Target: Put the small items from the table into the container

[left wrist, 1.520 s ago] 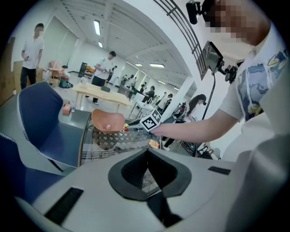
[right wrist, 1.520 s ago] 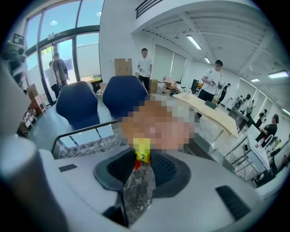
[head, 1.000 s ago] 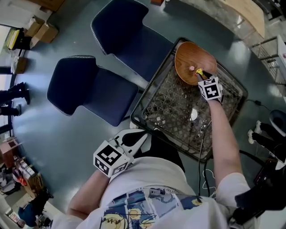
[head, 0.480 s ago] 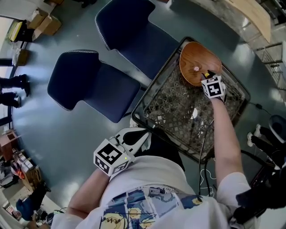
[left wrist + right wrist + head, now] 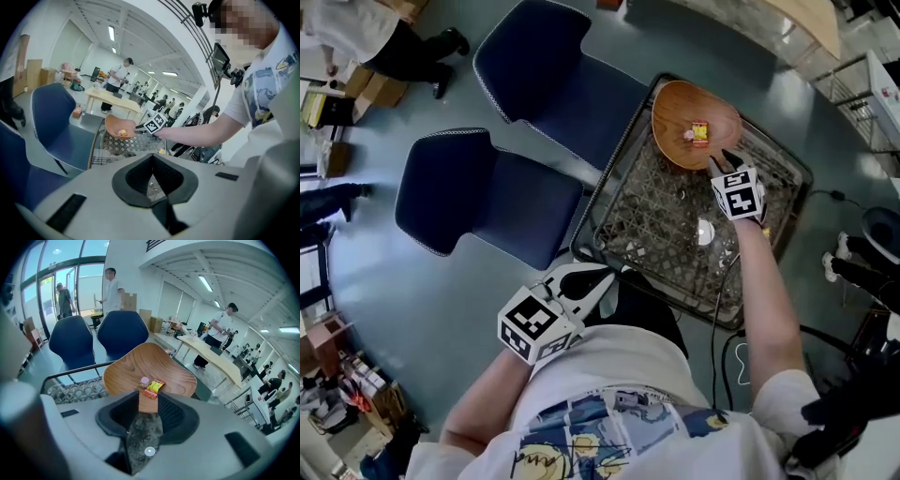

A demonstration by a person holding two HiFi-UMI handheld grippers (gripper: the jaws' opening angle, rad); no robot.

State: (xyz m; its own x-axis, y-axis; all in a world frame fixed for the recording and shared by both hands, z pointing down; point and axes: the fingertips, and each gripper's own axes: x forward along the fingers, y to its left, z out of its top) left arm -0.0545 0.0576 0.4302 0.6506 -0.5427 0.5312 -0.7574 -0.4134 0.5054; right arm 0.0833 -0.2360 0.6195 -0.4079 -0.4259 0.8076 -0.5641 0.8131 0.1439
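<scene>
Already in the bowl [image 5: 675, 105] at the counter's [image 5: 661, 220] far corner: a yellow packet [image 5: 153, 388] and a pink bit [image 5: 144, 380], touching. Left on the counter, well short of the bowl: a small white disc [image 5: 705, 232].

Probably light, thin and hard, that disc, lying flat on a slick top. Best pinched across its edges from straight above; likely to skate away if nudged sideways. The packet looks crinkly and slippery, easy by a flat end.

Right tool [image 5: 148, 404]: jaws apart, nothing between them, tilted down just short of the bowl's near rim, arm stretched across the counter. Left tool [image 5: 152, 161]: tips together, empty, held near the torso off the counter's near edge, elbow bent.
</scene>
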